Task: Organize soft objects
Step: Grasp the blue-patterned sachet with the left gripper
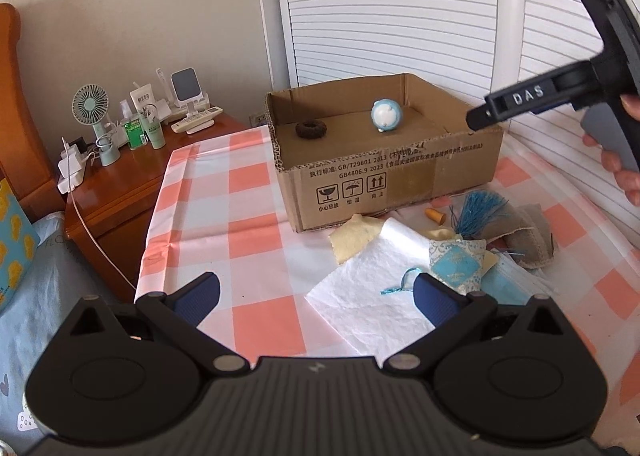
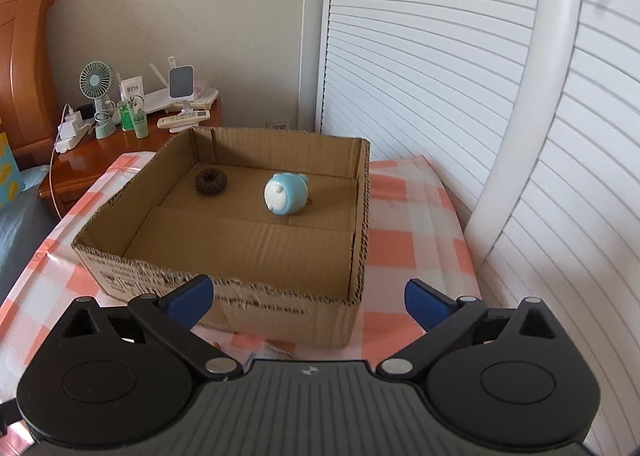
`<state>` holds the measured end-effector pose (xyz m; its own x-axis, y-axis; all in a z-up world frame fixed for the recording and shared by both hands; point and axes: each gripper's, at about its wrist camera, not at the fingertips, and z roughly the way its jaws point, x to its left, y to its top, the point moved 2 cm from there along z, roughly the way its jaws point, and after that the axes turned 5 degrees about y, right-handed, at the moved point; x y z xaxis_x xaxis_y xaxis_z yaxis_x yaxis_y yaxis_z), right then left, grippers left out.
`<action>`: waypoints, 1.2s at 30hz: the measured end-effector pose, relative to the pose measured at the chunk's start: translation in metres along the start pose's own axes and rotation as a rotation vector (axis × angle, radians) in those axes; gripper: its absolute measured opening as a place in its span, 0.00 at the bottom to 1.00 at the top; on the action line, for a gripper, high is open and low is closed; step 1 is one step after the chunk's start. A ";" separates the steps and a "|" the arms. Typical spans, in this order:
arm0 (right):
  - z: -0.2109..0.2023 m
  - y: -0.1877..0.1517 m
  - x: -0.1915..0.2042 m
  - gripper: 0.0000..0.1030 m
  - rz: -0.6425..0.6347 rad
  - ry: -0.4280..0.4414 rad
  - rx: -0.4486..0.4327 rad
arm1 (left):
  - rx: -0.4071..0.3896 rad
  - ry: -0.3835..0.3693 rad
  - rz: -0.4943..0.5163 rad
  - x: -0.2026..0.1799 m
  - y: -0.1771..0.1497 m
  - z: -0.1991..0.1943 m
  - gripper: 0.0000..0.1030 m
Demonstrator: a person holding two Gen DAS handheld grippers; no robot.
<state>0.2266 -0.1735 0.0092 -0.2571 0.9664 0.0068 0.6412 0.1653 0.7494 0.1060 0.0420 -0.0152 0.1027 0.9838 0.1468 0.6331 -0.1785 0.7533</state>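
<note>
Fingers apart on both left gripper (image 1: pixel 316 296) and right gripper (image 2: pixel 309 298), nothing held. Blue-and-white embroidered fabric sachet (image 1: pixel 456 261) just in front of open brown cardboard box (image 1: pixel 400 172). Best pinched mid-body, lifted clear, released inside beside round blue plush toy (image 2: pixel 286 194).

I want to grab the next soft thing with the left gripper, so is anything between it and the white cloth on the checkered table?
Nothing visible blocks it. The left gripper is open, and the flat white cloth lies directly ahead of it on the pink-and-white checkered tablecloth. The blue patterned sachet overlaps only the cloth's right edge.

Blue face mask (image 1: pixel 516 284) partly buried.
</note>
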 end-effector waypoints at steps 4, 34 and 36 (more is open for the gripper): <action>-0.004 -0.032 -0.005 1.00 0.044 -0.039 0.033 | 0.012 -0.012 -0.005 0.001 -0.005 0.001 0.99; 0.001 -0.119 -0.028 1.00 0.117 -0.160 0.151 | 0.049 -0.104 0.044 -0.021 -0.012 0.016 0.99; 0.000 -0.121 -0.033 1.00 0.121 -0.168 0.149 | 0.052 -0.112 0.054 -0.026 -0.009 0.019 0.99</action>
<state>0.1576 -0.2255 -0.0820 -0.0564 0.9980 -0.0288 0.7630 0.0617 0.6435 0.1120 0.0188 -0.0382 0.2211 0.9689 0.1110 0.6632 -0.2328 0.7113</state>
